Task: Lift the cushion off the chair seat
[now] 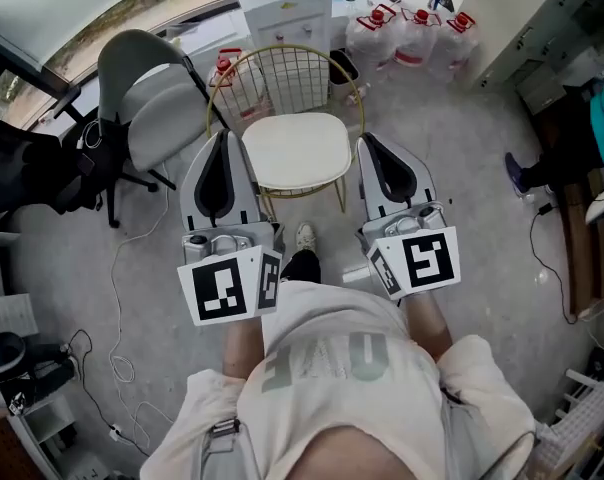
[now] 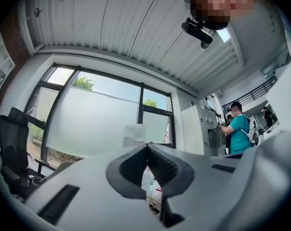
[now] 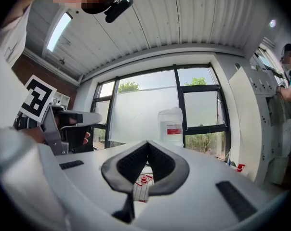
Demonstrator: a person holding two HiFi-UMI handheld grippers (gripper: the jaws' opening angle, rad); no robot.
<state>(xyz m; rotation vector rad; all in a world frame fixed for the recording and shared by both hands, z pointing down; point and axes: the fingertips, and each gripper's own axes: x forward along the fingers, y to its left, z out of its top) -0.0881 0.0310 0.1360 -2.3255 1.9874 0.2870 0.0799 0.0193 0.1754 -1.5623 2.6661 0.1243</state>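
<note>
A cream cushion lies on the seat of a gold wire chair, seen in the head view just ahead of me. My left gripper is at the cushion's left edge and my right gripper at its right edge, both held above the floor and apart from it. The left gripper has its jaws closed tip to tip with nothing between them, as does the right gripper. Both gripper views look toward the windows; neither shows the cushion.
A grey office chair stands left of the wire chair, with dark gear beyond it. A white dispenser and water jugs stand behind. Cables trail on the floor at left. A person in teal is at the right.
</note>
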